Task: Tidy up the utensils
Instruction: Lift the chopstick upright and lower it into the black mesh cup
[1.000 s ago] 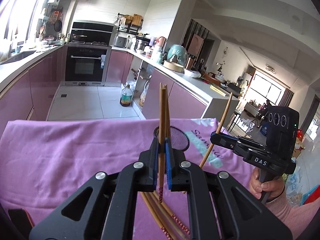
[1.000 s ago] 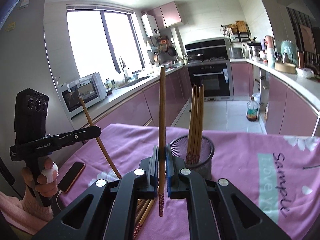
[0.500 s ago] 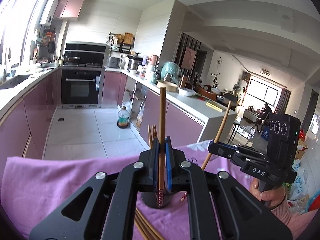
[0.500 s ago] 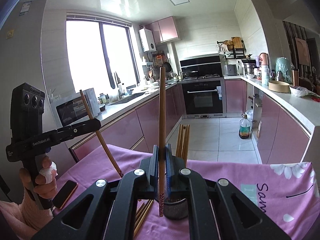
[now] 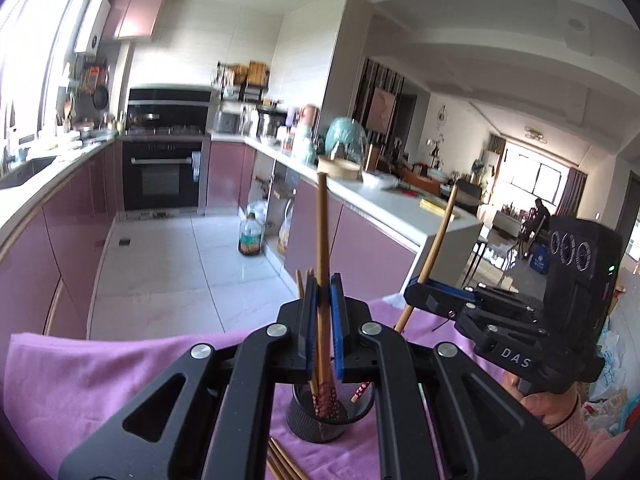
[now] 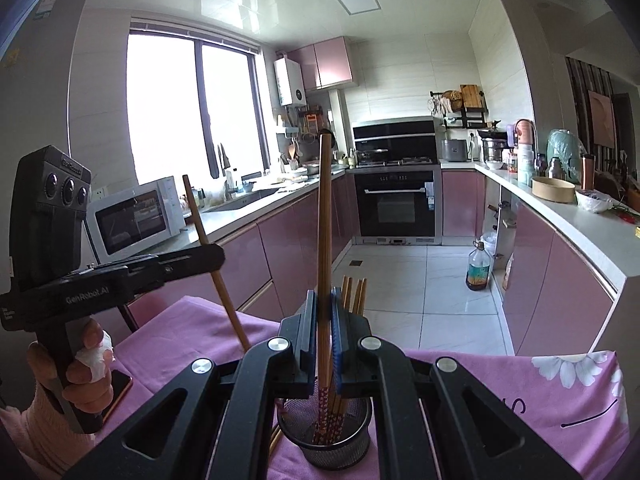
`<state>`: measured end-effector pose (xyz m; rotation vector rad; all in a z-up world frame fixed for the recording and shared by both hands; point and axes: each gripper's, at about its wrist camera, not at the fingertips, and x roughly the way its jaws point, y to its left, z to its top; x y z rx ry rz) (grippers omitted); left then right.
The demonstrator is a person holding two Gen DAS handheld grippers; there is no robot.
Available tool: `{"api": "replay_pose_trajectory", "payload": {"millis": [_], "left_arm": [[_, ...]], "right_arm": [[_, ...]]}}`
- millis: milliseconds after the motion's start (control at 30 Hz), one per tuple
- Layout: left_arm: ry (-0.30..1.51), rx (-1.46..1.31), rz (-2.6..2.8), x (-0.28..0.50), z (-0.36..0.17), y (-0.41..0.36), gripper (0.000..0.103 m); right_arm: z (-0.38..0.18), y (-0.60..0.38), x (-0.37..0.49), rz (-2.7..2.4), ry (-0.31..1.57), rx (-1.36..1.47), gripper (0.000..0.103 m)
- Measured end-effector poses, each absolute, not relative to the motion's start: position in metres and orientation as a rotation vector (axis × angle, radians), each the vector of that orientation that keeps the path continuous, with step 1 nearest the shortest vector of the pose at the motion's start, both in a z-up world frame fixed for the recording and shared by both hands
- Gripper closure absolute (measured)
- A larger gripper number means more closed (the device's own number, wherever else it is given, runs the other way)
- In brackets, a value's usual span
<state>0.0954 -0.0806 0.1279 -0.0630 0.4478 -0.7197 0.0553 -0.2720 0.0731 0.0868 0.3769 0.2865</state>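
Observation:
My left gripper [image 5: 323,294] is shut on an upright wooden chopstick [image 5: 321,232]. Its patterned lower end hangs at the mouth of a black mesh cup [image 5: 310,428] on the pink cloth [image 5: 92,376]. My right gripper [image 6: 323,302] is shut on another upright chopstick [image 6: 325,208] directly above the same mesh cup [image 6: 334,456], which holds several chopsticks [image 6: 352,296]. In the left wrist view the right gripper [image 5: 418,292] shows at the right with its tilted chopstick [image 5: 438,236]. The right wrist view has the left gripper [image 6: 216,254] at the left, held in a hand [image 6: 86,364].
Loose chopsticks [image 5: 282,464] lie on the cloth in front of the cup. A phone [image 6: 120,386] rests at the cloth's left edge under the left hand. Behind the table are pink kitchen cabinets, an oven [image 6: 394,204] and an oil bottle [image 6: 477,268] on the floor.
Both grippers have risen with their chopsticks still clamped. The mesh cup has dropped lower in both views and now sits right under the jaws.

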Motion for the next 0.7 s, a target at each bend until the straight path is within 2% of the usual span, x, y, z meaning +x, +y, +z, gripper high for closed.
{"api": "replay_pose_trajectory", "payload": {"millis": [333, 700], "left_arm": [[0.6, 0.008, -0.721, 0.126, 0.083, -0.106, 0.096], [0.692, 0.051, -0.742, 0.151, 0.06, -0.112, 0.096]], "right_arm": [[0.04, -0.269, 0.077, 0.277, 0.509, 0.087, 0.098], [0.02, -0.264, 0.101, 0.277, 0.65, 0.093, 0.098]]}}
